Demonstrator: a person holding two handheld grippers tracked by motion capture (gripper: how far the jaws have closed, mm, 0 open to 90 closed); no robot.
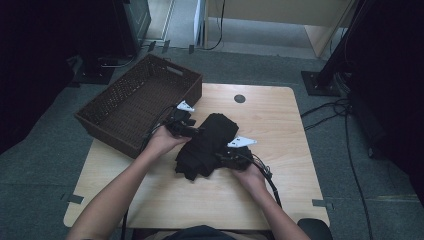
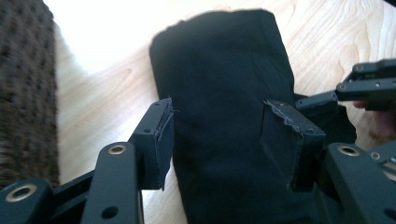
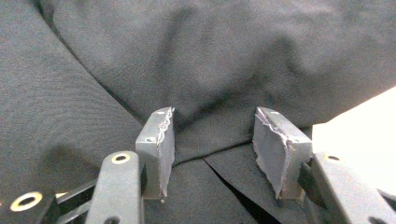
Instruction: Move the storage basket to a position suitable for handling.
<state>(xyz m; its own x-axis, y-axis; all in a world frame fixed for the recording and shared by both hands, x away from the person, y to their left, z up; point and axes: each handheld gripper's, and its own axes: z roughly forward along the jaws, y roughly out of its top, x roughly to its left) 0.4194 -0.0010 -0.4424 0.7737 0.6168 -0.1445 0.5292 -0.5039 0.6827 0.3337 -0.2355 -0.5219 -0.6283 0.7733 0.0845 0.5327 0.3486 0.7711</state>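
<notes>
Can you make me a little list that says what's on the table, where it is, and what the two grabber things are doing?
main thing: folded black cloth, lying in the middle of the wooden table
beside it: brown woven basket, at the table's far left corner, nothing seen inside
left gripper: jaws open, either side of the cloth
right gripper: jaws apart at the cloth, grip unclear
hands: one on each gripper

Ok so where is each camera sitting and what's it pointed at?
High view: above the person's side, looking down on the table, basket and black cloth; both forearms show.
Left gripper view: on the left gripper, facing the cloth; open jaws show.
Right gripper view: on the right gripper, close against cloth.
All share the cloth.
</notes>
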